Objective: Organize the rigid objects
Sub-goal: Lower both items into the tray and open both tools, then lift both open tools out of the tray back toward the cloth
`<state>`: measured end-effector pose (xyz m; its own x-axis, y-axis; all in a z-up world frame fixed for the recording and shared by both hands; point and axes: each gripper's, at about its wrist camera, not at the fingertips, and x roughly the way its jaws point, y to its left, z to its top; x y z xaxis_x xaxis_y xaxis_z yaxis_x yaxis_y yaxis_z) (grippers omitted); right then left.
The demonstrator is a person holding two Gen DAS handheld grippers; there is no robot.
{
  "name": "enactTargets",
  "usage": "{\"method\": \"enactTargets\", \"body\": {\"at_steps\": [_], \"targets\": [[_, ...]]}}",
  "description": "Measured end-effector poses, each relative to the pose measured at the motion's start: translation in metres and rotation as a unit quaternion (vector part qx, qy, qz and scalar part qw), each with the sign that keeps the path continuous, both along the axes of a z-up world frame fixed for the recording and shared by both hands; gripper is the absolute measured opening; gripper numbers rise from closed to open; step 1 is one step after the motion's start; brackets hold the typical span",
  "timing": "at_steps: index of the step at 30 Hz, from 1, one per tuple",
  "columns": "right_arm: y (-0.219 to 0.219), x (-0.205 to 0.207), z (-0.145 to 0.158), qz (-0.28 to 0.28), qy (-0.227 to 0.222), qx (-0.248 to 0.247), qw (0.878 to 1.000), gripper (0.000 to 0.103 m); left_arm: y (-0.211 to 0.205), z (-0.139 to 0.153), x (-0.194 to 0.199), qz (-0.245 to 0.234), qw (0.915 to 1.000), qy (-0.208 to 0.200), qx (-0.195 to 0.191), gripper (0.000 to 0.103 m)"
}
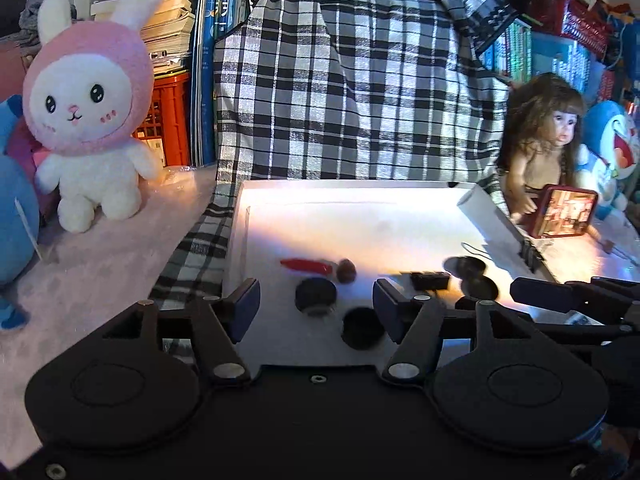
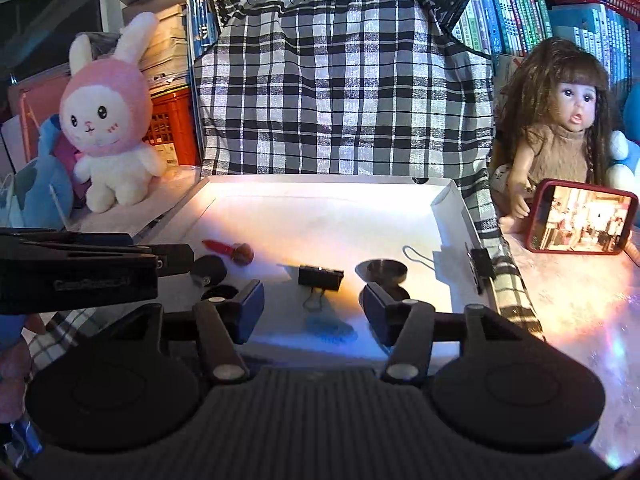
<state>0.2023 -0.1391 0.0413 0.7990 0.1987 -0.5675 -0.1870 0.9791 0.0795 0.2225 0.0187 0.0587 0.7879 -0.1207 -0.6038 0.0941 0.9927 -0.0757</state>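
Hovering over a white tray (image 2: 332, 188) at centre frame, I hold both tongs apart with nothing between the blue pads. My left tongs (image 1: 316, 310) sit at the lower middle of their view, above two round black lids (image 1: 316, 294) lying flat on the tray floor. Just beyond those, a red chilli-shaped piece (image 1: 306, 266) lies touching a brown nut (image 1: 346, 270).

My right tongs (image 2: 312, 310) frame a black binder clip (image 2: 320, 278) lying on its side near the tray's front edge, handles toward me, well placed for the next pick, I judge. A shallow metal dish (image 2: 382, 270) rests to its right, with a second clip (image 2: 482, 266) clamped on the tray's right wall, probably to keep that folded corner upright.

Small items lie scattered rather than grouped, so the sorting looks far from finished. A checked cloth (image 2: 344, 92) drapes the background at upper centre; a pink rabbit toy (image 2: 110, 120) stands upper left, a doll (image 2: 560, 128) and lit phone (image 2: 582, 222) at right, all outside the tray.
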Motion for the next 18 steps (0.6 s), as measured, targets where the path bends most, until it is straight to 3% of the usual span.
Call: {"method": "enactTargets", "body": {"at_steps": [18], "targets": [[-0.024, -0.097, -0.005, 0.014, -0.021, 0.017, 1.000, 0.081, -0.001, -0.021, -0.114, 0.027, 0.9991, -0.032, -0.010, 0.069]]}}
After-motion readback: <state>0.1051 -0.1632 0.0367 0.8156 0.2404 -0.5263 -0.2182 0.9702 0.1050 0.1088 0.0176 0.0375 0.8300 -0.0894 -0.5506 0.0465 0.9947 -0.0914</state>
